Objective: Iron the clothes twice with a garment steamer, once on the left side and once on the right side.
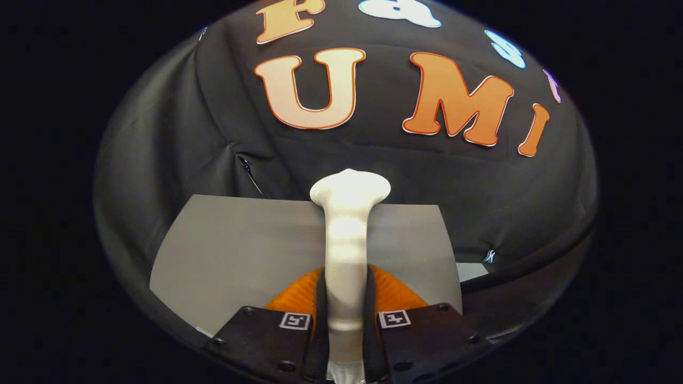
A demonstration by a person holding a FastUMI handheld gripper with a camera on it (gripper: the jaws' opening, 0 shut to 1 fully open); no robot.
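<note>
The claw (346, 314) is clamped on the handle of the white steamer (348, 234), both fingers pressing its sides, and the handle runs forward between them to a flared head that rises beyond the far edge of the counter (229, 250). The grey counter lies bare to either side of the steamer, with open room left and right out to its edges. Past it hangs the black cloth wall (176, 144), wrinkled, with a small zip pull (246, 166) just above the counter's far left corner.

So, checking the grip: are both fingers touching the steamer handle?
Touching. In the gripper view, the hand-held gripper has both fingers pressed against the white steamer handle.
</note>
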